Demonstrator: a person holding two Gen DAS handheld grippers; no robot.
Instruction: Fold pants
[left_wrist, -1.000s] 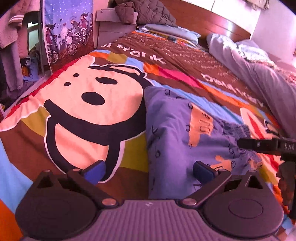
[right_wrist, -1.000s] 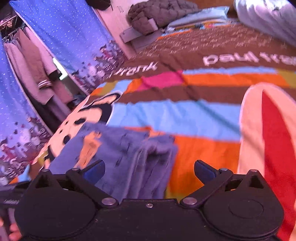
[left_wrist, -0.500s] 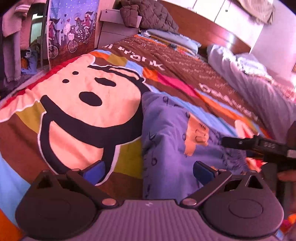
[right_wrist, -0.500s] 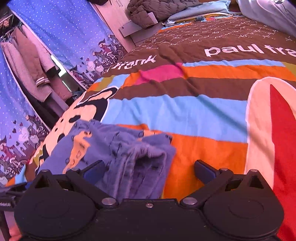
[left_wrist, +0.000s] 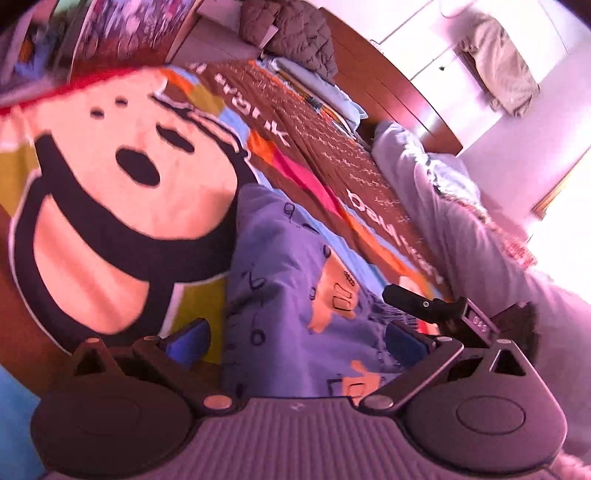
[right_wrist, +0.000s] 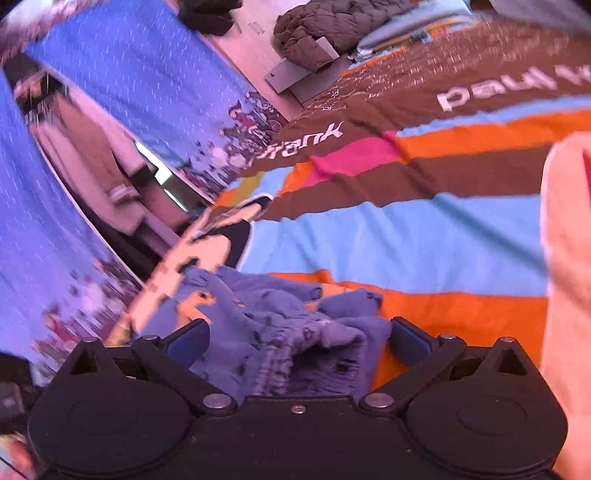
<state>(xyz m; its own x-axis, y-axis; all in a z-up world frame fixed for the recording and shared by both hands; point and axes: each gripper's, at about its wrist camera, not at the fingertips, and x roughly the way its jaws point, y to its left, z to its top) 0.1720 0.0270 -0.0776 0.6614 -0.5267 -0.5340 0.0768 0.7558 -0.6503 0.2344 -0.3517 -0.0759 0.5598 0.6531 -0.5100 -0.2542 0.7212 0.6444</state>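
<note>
The blue pants (left_wrist: 295, 280) with orange patches and small dark prints lie folded on the cartoon bedspread (left_wrist: 122, 206). My left gripper (left_wrist: 295, 341) is open, its blue pads on either side of the near edge of the pants. In the right wrist view the pants (right_wrist: 280, 332) show as a stacked bundle with the ribbed waistband toward me. My right gripper (right_wrist: 295, 339) is open, its pads flanking that end. The right gripper's black body (left_wrist: 436, 310) shows at the right of the left wrist view, over the far end of the pants.
A grey duvet (left_wrist: 461, 218) lies along the right side of the bed. A brown quilted jacket (left_wrist: 295, 37) sits on a box at the head. Blue patterned curtains (right_wrist: 129, 92) and hanging clothes (right_wrist: 110, 173) stand left of the bed.
Both cameras have tilted and moved closer to the pants. The right gripper now straddles the waistband end. Both stay open.
</note>
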